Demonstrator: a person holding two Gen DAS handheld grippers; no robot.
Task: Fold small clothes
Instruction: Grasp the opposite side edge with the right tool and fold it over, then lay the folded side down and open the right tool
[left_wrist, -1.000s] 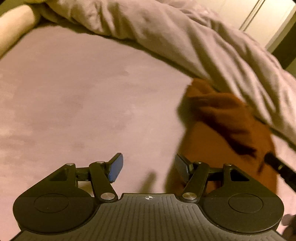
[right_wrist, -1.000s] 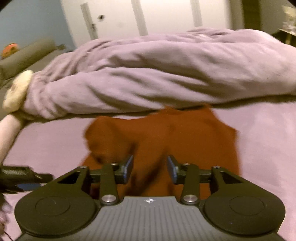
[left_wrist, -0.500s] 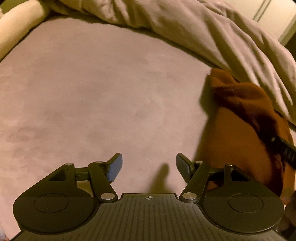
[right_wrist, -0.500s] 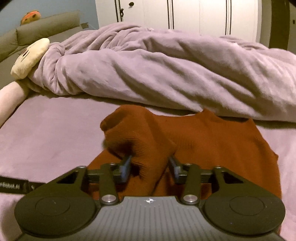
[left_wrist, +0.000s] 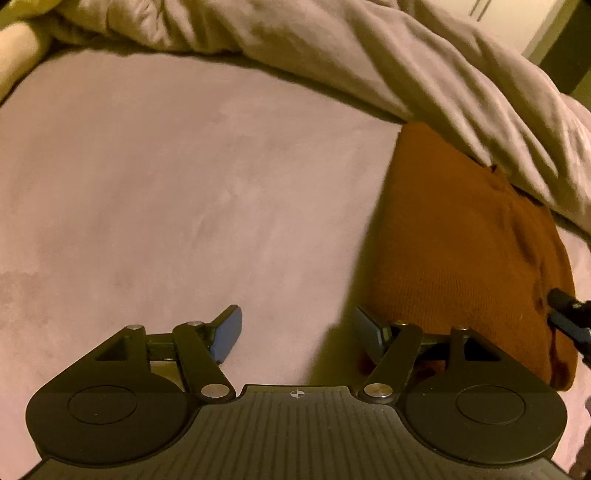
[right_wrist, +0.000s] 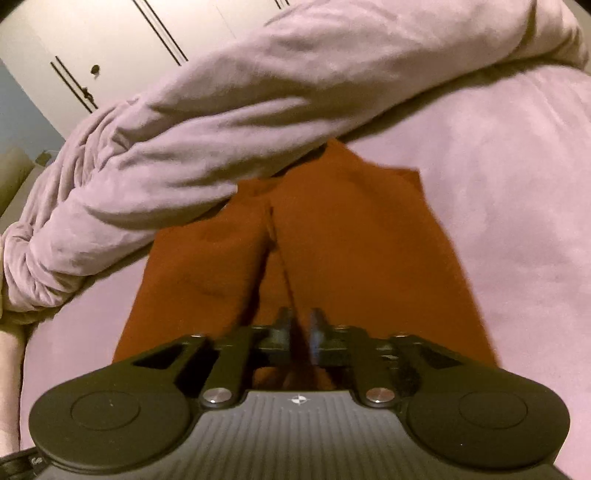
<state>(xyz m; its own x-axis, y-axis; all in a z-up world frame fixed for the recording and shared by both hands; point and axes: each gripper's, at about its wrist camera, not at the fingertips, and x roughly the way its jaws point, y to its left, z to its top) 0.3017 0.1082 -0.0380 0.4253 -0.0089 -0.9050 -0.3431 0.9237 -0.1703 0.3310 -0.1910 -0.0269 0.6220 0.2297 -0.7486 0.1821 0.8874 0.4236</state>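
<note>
A rust-brown knit garment (left_wrist: 465, 240) lies on the mauve bed sheet (left_wrist: 177, 192), both side parts folded in toward a middle seam (right_wrist: 269, 236). My left gripper (left_wrist: 297, 334) is open and empty, low over the sheet just left of the garment; its right finger (left_wrist: 369, 336) is at the garment's near left edge. My right gripper (right_wrist: 300, 328) has its jaws nearly closed on a fold of the garment (right_wrist: 351, 240) at its near middle. The right gripper's tip shows at the right edge of the left wrist view (left_wrist: 570, 314).
A bunched mauve duvet (left_wrist: 388, 62) runs along the far side and touches the garment's far edge; it also shows in the right wrist view (right_wrist: 229, 125). A cream pillow (left_wrist: 14, 48) is far left. White wardrobe doors (right_wrist: 122, 44) stand behind.
The raised left part of the garment has been laid over, so it now lies flat. My right gripper has closed from open onto the cloth. The left gripper stayed open.
</note>
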